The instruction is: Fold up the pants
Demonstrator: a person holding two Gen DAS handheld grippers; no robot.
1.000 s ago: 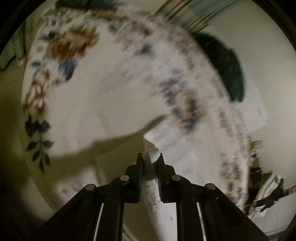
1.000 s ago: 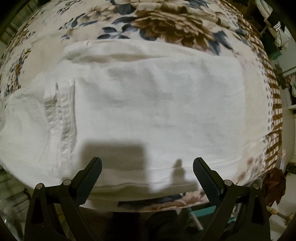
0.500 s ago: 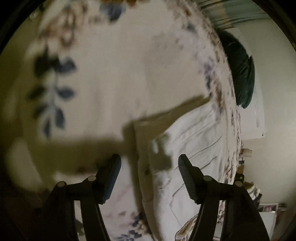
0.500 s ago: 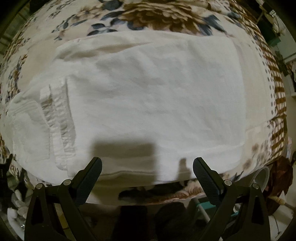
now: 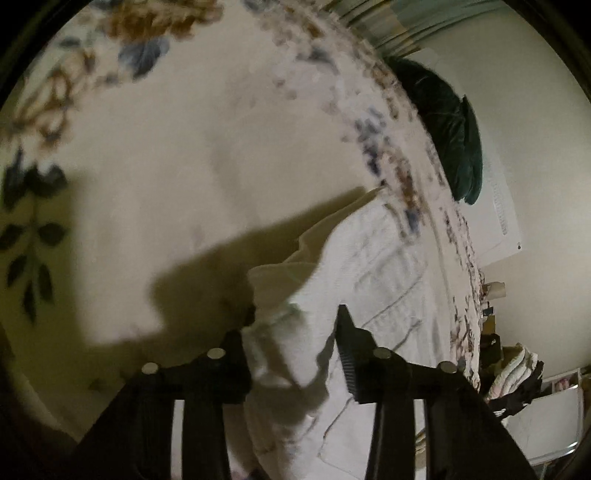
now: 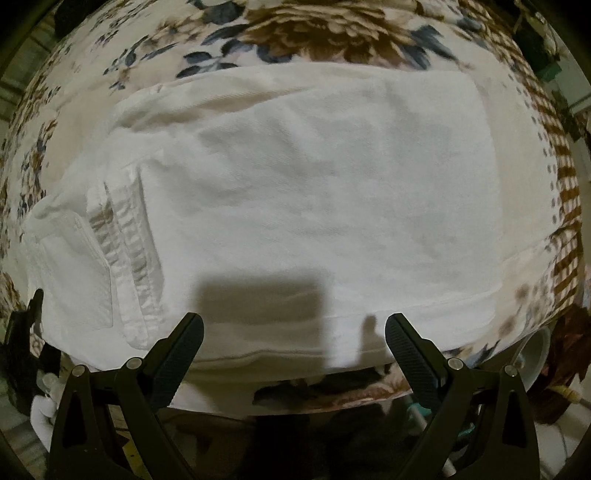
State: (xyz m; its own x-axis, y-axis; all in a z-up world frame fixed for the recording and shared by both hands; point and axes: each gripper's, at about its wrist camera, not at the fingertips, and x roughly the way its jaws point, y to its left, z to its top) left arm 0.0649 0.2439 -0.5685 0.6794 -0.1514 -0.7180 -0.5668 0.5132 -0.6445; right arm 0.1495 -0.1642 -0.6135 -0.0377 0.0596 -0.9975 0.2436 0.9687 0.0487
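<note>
left gripper (image 5: 295,332) – jaws apart, low | right gripper (image 6: 294,338) – jaws spread wide, hovering

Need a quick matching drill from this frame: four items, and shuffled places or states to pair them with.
Items:
1. left tool
2. right tool
3. white pants
4. dark green cushion

States:
A. folded flat on the floral blanket
B. at the bed's far edge, by the wall
C. open, nothing between its fingers
D. open, straddling a raised fold of cloth

Pairs: 1-D, 2-C, 3-A, 4-B
</note>
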